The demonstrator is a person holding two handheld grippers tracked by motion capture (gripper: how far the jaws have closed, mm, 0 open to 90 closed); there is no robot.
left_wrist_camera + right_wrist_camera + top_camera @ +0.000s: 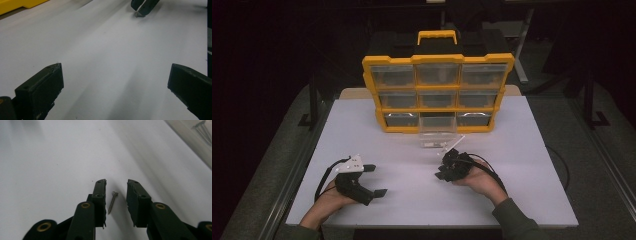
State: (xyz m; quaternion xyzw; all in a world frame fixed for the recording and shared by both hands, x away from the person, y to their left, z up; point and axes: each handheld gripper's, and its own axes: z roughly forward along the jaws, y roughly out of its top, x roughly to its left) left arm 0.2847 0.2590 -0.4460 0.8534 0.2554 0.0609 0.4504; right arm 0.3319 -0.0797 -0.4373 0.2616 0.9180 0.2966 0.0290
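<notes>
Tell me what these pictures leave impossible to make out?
- Closed drawers of the yellow plastic organiser: contents too small and dim, high view.
- Clear pulled-out drawer: cut off by the right gripper view's corner; few screws visible.
- Small metal screw between the right gripper's jaws: too small in high view.

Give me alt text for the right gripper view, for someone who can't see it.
A small screw lies on the white table between the two black fingers of the right gripper, which are slightly apart and not touching it. At top right, the edge of a clear drawer shows more screws inside.
</notes>
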